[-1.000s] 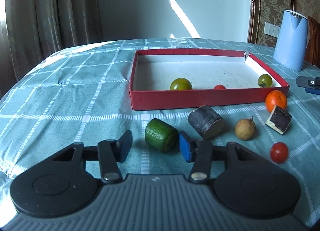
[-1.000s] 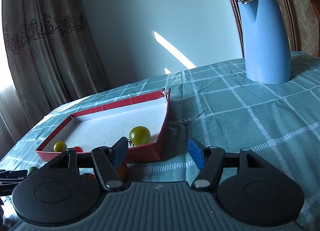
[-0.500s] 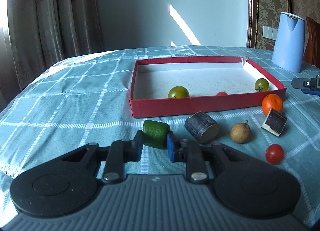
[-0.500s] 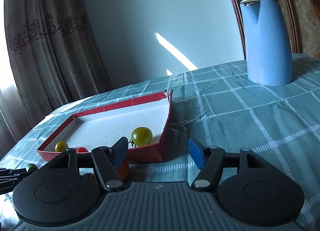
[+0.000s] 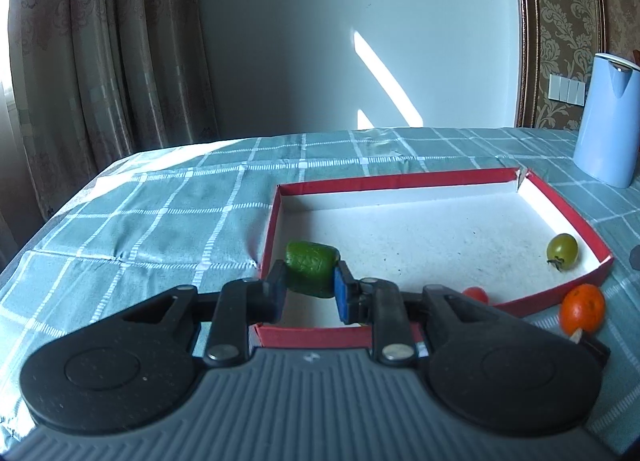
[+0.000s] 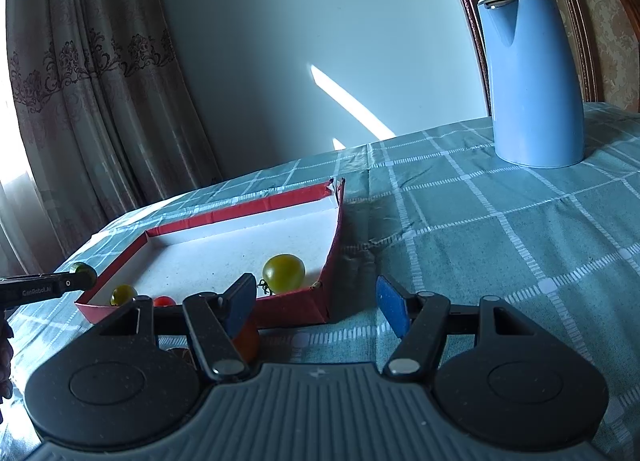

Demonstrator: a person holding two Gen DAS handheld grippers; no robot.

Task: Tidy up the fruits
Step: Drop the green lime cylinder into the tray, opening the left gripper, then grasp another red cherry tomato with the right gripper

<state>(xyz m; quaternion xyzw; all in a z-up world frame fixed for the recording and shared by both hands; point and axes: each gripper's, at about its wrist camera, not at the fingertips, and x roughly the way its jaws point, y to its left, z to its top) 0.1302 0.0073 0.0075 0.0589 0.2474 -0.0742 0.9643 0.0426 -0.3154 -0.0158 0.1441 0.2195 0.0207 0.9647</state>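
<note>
Cucumber (image 5: pixel 311 274) is pinched between the left gripper's (image 5: pixel 310 293) pads, held above the near-left corner of the red tray (image 5: pixel 568 217). Released too early, it could clip the rim or roll into the tomatoes. Right gripper (image 6: pixel 314 307) is held wide apart, empty.

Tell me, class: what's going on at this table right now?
A person is sorting fruit into a red tray. The left gripper holds a green chunk, lifted over the tray's near left corner. The right gripper waits open beside the tray. Two green tomatoes lie inside; an orange sits outside.
</note>
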